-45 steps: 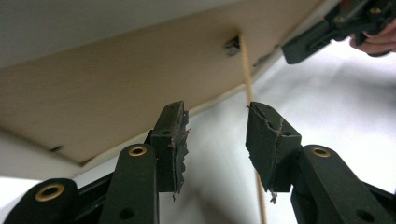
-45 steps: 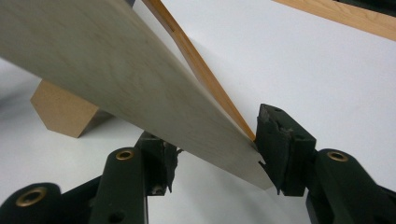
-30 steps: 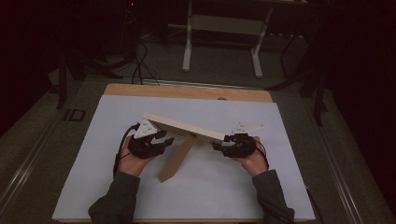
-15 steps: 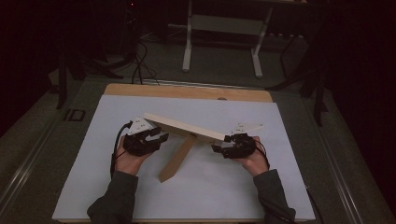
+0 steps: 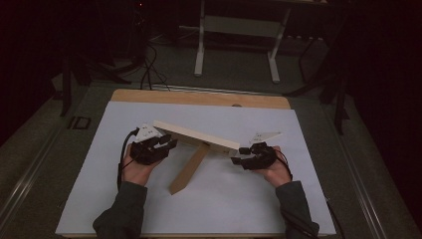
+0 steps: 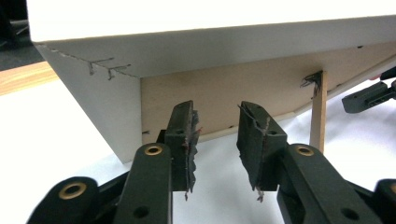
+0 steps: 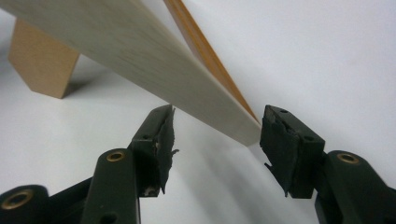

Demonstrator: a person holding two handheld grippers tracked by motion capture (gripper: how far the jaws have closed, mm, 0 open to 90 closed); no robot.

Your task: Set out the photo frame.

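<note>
One pale T-shaped wooden board (image 5: 195,136)

Dim lab: covered table (image 5: 149,114), floor cables (image 5: 147,69)

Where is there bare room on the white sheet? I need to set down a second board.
Free: the strip between the white board and the table's wooden far edge, and the near strip. Crowded: the middle, around the wooden leg.

A dim room is surrounding the lit white table (image 5: 308,199); a metal stand (image 5: 236,35) and cables (image 5: 147,69) are sitting behind.
</note>
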